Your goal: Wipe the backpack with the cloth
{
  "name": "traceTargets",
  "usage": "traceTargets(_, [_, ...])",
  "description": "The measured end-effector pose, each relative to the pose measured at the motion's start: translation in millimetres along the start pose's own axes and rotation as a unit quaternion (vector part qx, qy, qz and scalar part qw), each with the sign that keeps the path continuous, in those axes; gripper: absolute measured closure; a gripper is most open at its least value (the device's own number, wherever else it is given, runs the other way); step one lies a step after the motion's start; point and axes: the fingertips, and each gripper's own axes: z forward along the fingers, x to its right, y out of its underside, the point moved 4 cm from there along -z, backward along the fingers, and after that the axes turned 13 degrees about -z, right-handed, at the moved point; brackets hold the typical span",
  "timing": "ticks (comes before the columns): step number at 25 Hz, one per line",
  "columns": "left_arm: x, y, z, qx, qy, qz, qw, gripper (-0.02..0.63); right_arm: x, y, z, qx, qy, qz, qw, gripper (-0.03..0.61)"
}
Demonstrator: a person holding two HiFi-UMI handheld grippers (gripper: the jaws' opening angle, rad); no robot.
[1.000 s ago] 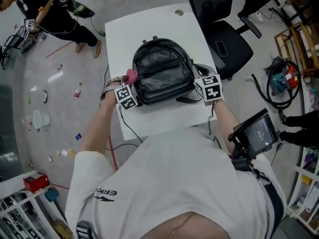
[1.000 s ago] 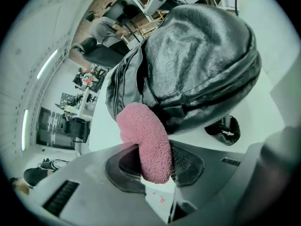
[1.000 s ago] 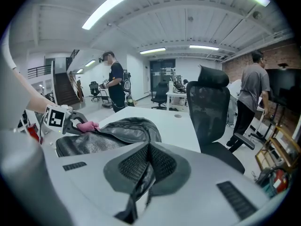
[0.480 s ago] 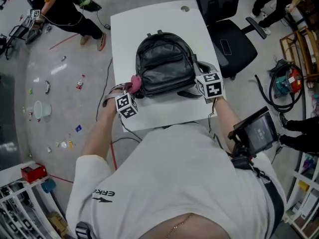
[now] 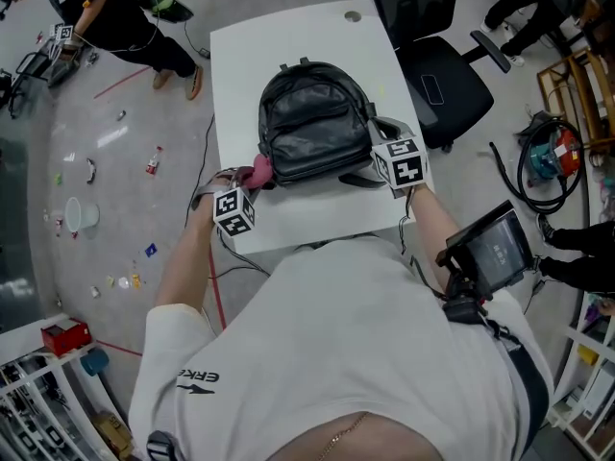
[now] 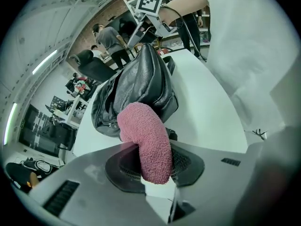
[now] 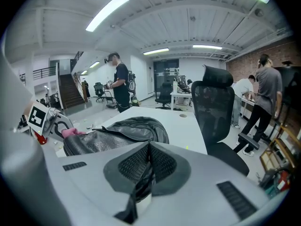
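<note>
A black leather backpack (image 5: 312, 123) lies flat on the white table (image 5: 288, 36). My left gripper (image 5: 252, 179) is shut on a pink cloth (image 5: 258, 168), which touches the backpack's near left corner. In the left gripper view the cloth (image 6: 146, 140) bulges out from between the pads, in front of the backpack (image 6: 136, 86). My right gripper (image 5: 378, 154) is at the backpack's near right side. Its jaws (image 7: 143, 173) are shut on a dark strap. The backpack (image 7: 117, 133) and the cloth (image 7: 73, 132) both show beyond it.
A black office chair (image 5: 437, 75) stands right of the table. A tablet-like device (image 5: 490, 257) hangs at my right hip. Small litter (image 5: 82, 214) is scattered on the floor at left. A person (image 5: 106, 17) crouches at the far left. Hoses and a tool (image 5: 543, 157) lie at right.
My left gripper has drawn the cloth along the backpack's left side toward me, down to its near corner. The right gripper has stayed on the strap.
</note>
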Motion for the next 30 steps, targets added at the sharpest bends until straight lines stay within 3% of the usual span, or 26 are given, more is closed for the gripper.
traceTargets(9, [-82,0,14,0.006,-0.055,-0.029,0.9981,0.522,9,-3,3,-0.002,0.018,0.003,1.000,0.574])
traceTargets(18, [-197,-33,51,0.014,-0.143,-0.072,0.9870,0.522,24,1,-3,-0.021,0.052,0.022,0.998,0.574])
traceTargets(21, [-222,-43,68,0.007,-0.160,-0.067,0.9849,0.522,29,5,-7,-0.029,0.064,0.033,0.997,0.574])
traceTargets(24, [-234,-47,90,-0.008,-0.161,-0.052,0.9855,0.522,31,9,-8,-0.038,0.072,0.040,0.996,0.574])
traceTargets(30, [-221,-48,119,-0.047,-0.107,0.014,0.9931,0.522,38,19,-16,-0.051,0.086,0.053,0.994,0.574])
